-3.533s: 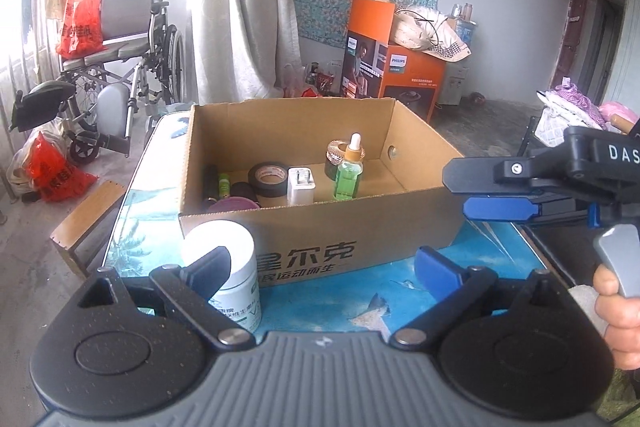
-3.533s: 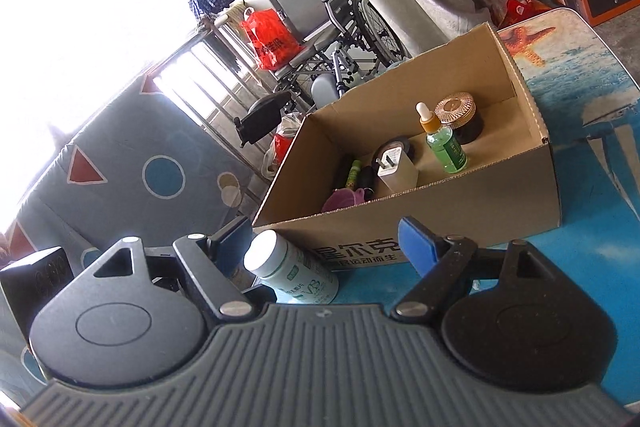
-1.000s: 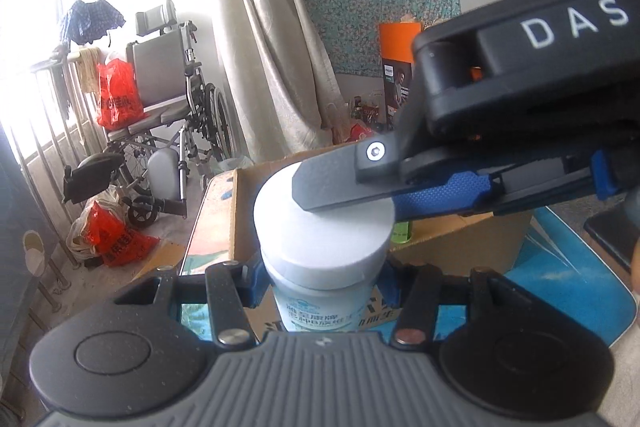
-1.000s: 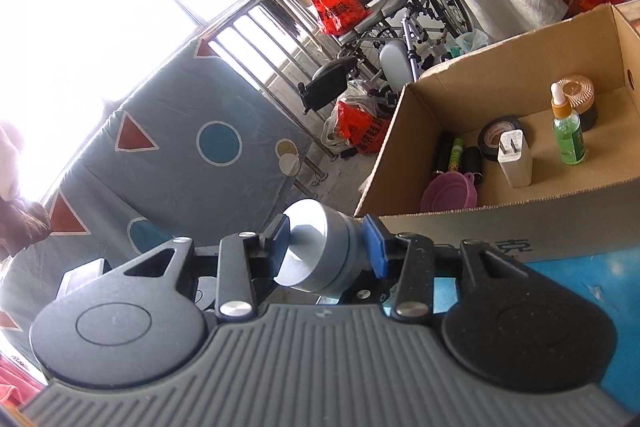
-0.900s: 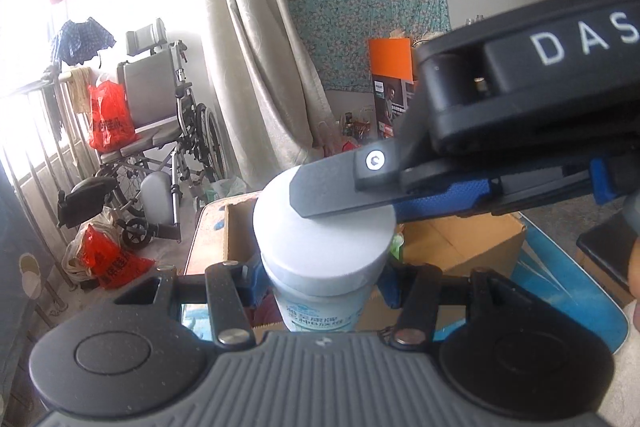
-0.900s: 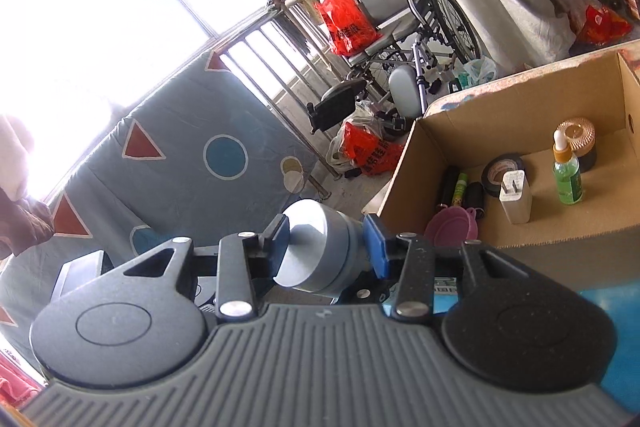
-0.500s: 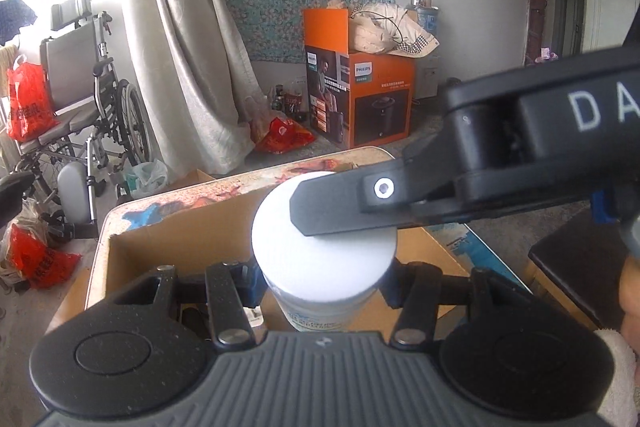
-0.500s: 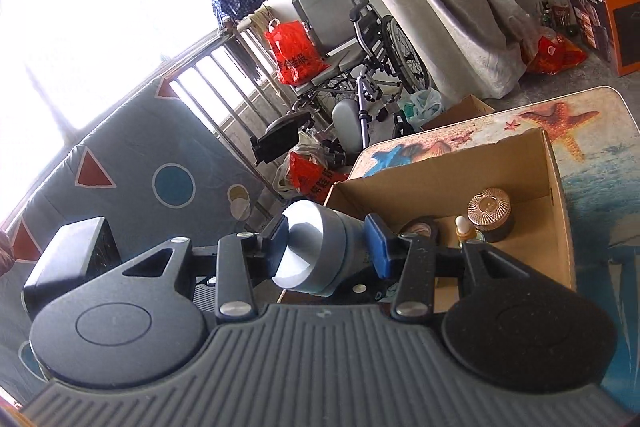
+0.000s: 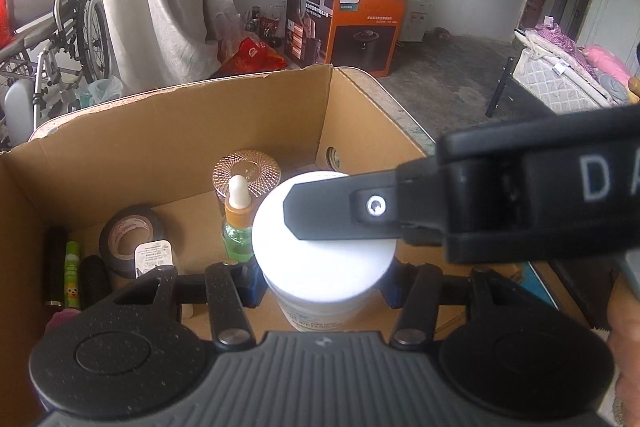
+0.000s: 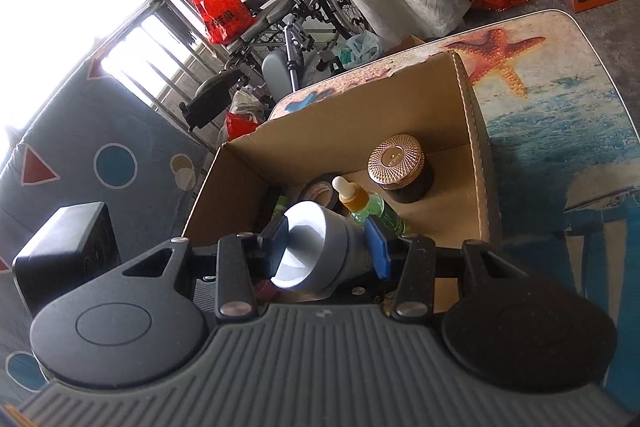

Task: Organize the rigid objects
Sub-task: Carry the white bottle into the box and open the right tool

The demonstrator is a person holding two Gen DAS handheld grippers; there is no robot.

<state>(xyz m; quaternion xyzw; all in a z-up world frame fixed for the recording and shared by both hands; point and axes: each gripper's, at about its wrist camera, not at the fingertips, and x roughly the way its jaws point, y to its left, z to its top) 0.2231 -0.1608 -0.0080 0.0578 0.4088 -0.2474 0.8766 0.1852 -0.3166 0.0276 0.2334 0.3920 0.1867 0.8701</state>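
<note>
Placing step: we carry white jar [image 9: 322,259] over cardboard box [image 9: 168,131].
L tool [image 9: 322,283] + R tool [image 10: 326,247] both clamped on jar; next: lower to bare floor nr dropper bottle [image 9: 237,227], then release.

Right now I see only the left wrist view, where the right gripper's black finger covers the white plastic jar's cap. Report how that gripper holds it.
Observer: The right gripper has its blue pads pressed on both sides of the white plastic jar's cap.
Operator: Describe what sits under the rose-gold lid.
Observer: That lid tops a squat black jar, upright on the floor of the cardboard box, near its right-hand wall.
Operator: Name what lies past that wall.
Observer: The table, printed with an orange starfish and blue sea.
</note>
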